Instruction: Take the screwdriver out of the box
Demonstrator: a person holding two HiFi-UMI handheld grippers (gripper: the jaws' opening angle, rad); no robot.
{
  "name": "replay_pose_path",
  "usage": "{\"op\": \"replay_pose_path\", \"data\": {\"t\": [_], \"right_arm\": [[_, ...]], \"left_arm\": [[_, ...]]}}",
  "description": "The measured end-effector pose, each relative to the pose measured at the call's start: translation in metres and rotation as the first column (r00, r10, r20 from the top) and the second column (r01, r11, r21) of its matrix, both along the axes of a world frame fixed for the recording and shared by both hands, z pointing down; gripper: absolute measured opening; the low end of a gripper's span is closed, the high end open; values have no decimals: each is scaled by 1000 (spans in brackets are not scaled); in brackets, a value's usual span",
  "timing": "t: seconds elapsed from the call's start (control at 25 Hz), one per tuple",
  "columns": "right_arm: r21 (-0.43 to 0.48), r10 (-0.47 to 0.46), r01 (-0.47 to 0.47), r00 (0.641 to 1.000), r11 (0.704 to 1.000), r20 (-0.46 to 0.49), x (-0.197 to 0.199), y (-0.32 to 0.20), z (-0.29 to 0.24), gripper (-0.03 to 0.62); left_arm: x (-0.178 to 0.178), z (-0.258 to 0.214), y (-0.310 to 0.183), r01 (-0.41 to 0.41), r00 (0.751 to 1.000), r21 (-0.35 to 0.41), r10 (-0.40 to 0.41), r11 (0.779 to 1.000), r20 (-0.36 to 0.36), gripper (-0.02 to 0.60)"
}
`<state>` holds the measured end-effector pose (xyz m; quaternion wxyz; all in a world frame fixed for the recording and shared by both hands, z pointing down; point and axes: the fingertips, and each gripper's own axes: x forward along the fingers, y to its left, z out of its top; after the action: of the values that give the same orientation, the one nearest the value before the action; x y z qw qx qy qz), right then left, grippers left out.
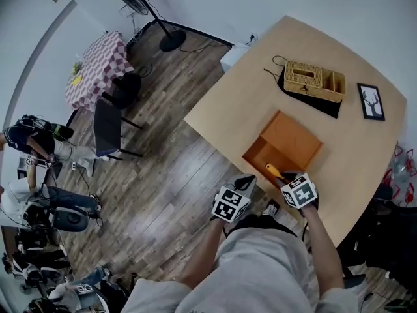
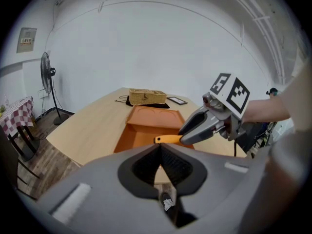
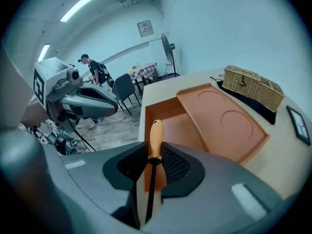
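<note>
- Right gripper view: firm pinch by the right gripper (image 3: 155, 164) on the screwdriver (image 3: 155, 139), black shaft between the fingers, orange handle pointing out over the open box (image 3: 168, 110).
- Head view: hangs above the box's near corner, seemingly off its floor, not yet past the rim.
- Off to the side, the left gripper (image 2: 160, 149), fingers closed together on nothing.
- Step in hand, by the look of it: the lift-out.
- Next up: a steady grip, a rise clear of the wall, then across to bare desk (image 1: 355, 155).
</note>
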<state>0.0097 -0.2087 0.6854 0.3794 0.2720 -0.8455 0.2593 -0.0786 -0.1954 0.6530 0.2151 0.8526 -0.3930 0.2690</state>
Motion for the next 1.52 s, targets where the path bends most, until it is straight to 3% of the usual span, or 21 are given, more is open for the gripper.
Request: {"op": "replay_pose_path", "data": {"t": [0.6,1.52], "right_arm": [[60,146,-150,987,987,60,-14,43,-44,83],[128,290,-310,945,942,153,4,113,-67,82]], "left_arm": [[-23,-24,49,-30,999,18,30,999,-23,54],[-2,-34,111,-82,994,45,85,996,-67,54]]}}
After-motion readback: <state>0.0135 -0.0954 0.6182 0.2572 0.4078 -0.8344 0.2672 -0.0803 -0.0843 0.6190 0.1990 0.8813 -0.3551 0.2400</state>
